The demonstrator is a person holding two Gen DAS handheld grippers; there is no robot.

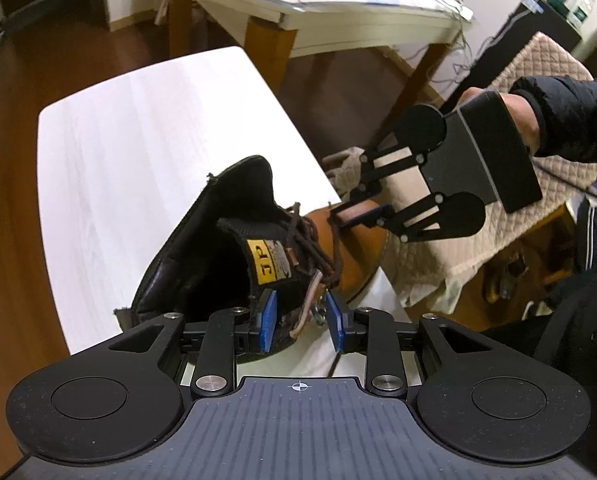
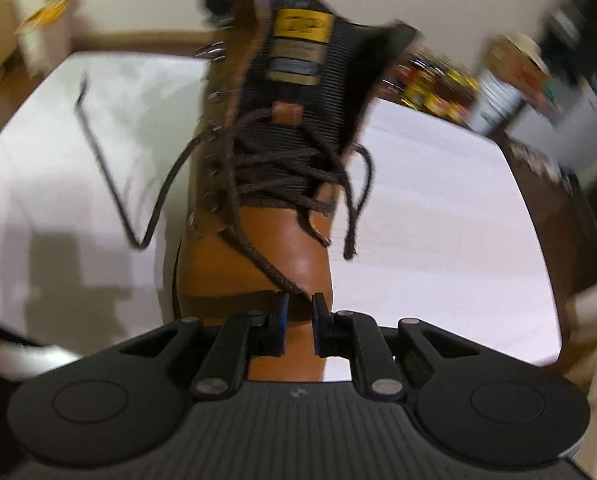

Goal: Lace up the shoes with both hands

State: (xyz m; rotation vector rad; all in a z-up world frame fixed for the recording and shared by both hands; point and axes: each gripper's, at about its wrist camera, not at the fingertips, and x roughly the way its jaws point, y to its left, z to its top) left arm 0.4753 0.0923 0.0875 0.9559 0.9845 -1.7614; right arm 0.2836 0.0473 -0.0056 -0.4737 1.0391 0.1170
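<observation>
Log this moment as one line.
boot on white table | left tongs astride collar edge | right tongs open, lace between

The boot's [image 1: 350, 248] tongue carries a yellow label [image 1: 263, 262] with dark letters on it, seen upside down from the left wrist view; they look like "JP" (the shapes are not sure). In the right wrist view the same label [image 2: 303, 26] is blurred and cannot be read. No other writing is legible.

Boot [image 1: 234, 248] on table [image 1: 138, 128]; lace end [image 2: 98, 160] apparently lying left of boot.
</observation>
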